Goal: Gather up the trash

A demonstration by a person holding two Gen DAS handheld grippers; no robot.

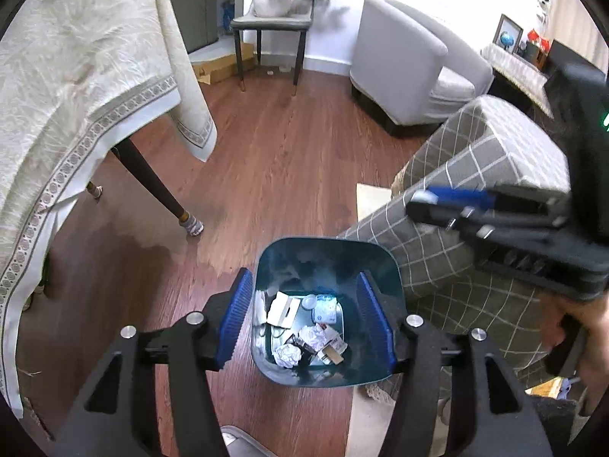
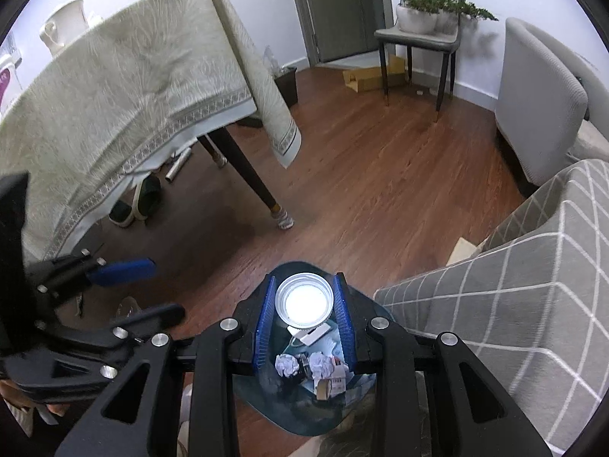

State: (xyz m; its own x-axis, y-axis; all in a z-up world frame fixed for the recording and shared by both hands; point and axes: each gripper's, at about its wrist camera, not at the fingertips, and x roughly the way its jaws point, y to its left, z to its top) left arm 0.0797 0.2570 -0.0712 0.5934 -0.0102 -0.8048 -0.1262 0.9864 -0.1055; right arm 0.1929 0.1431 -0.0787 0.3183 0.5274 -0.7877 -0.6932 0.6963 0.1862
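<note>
Your right gripper (image 2: pixel 304 321) is hanging directly over the mouth of the blue bin (image 2: pixel 365 403), and its jaws are gripping a small clear plastic cup (image 2: pixel 304 300) by its sides, with the white, round bottom or lid facing the camera. You are holding it there, by my reading, so that it falls straight into the bin when you let go.

Your left gripper (image 1: pixel 304 321) is also pointing down at the bin (image 1: pixel 380 262), but its jaws are standing open with nothing between them; they are framing the bin's opening rather than touching it. It looks as if this hand's part is done for the moment.

Inside the bin, crumpled paper balls (image 1: pixel 286 355), a white card box (image 1: pixel 282 308) and other small packets are already lying at the bottom, so the collecting is well along.

The bin is standing on the wooden floor (image 1: pixel 266 160), just beside a grey checked sofa (image 1: pixel 468 175), where it is easy to reach from both hands.

Farther off, a bench draped in a cream tablecloth (image 2: pixel 114 95) is standing to the left, with shoes (image 2: pixel 141 198) under it. Beyond that, a chair (image 2: pixel 415 38) carrying a potted plant (image 2: pixel 437 3) is sitting by the wall, with flattened cardboard (image 2: pixel 365 76) beneath it, which may be more trash to collect.
</note>
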